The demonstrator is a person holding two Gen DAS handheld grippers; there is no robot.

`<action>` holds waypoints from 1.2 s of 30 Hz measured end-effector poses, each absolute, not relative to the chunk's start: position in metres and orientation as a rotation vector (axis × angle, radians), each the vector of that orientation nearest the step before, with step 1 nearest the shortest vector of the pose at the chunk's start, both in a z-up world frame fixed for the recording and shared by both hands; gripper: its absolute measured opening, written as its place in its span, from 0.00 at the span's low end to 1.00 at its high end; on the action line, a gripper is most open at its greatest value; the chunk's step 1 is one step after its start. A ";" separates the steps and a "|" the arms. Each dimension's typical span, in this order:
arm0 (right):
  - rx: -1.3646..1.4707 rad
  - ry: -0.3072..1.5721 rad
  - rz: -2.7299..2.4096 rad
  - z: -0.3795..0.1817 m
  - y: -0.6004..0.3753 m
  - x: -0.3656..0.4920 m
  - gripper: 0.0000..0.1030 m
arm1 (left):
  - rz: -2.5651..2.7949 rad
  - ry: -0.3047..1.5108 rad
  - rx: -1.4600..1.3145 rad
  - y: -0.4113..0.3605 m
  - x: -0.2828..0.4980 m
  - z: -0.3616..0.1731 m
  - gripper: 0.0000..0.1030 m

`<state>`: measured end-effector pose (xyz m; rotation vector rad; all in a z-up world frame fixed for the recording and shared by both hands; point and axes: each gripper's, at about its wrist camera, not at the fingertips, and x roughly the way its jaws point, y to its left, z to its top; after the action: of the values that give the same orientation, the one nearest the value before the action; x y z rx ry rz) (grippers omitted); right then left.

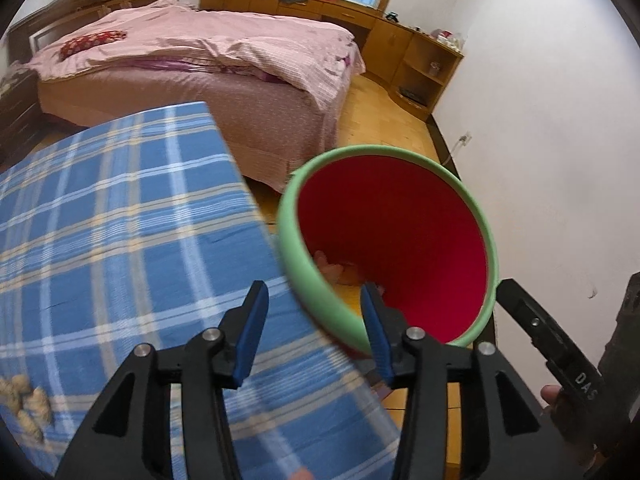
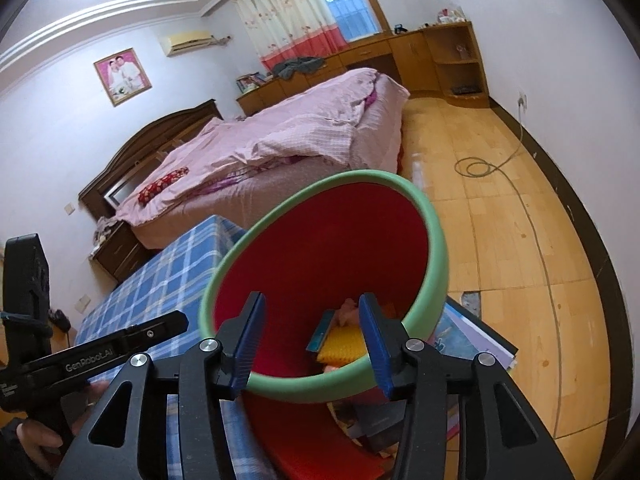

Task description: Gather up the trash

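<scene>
**Both grippers open at the red bin**

From the left wrist view, the left gripper (image 1: 314,322) is seen with its jaws standing moderately apart and nothing pressed between the blue pads. The green rim of the red trash bin (image 1: 390,236) passes between the fingers, untouched as far as can be told. The bin is tilted, its mouth turned toward the camera, just beside the blue plaid table (image 1: 120,232). A few pale scraps (image 1: 334,270) are glimpsed deep inside. Peanut-like bits (image 1: 24,404) are spotted at the table's near left edge. The pink bed (image 1: 208,52) is seen beyond.

From the right wrist view, the right gripper (image 2: 312,334) is likewise found partly spread, gripping nothing. The near rim of the bin sits between its fingers. Yellow ridged trash (image 2: 340,350) is seen inside the bin. A stack of papers (image 2: 476,344) is seen by the bin's right side.
</scene>
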<state>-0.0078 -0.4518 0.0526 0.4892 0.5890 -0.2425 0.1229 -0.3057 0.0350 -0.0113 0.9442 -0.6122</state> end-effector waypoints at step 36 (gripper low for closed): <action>0.298 0.527 0.007 0.096 -0.267 -0.020 0.62 | -0.250 0.752 -0.074 -0.089 0.051 0.088 0.46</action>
<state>-0.0197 -0.2668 0.0957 0.2975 0.5270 0.0068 0.0512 -0.0891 0.0884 -0.0737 0.7525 -0.2498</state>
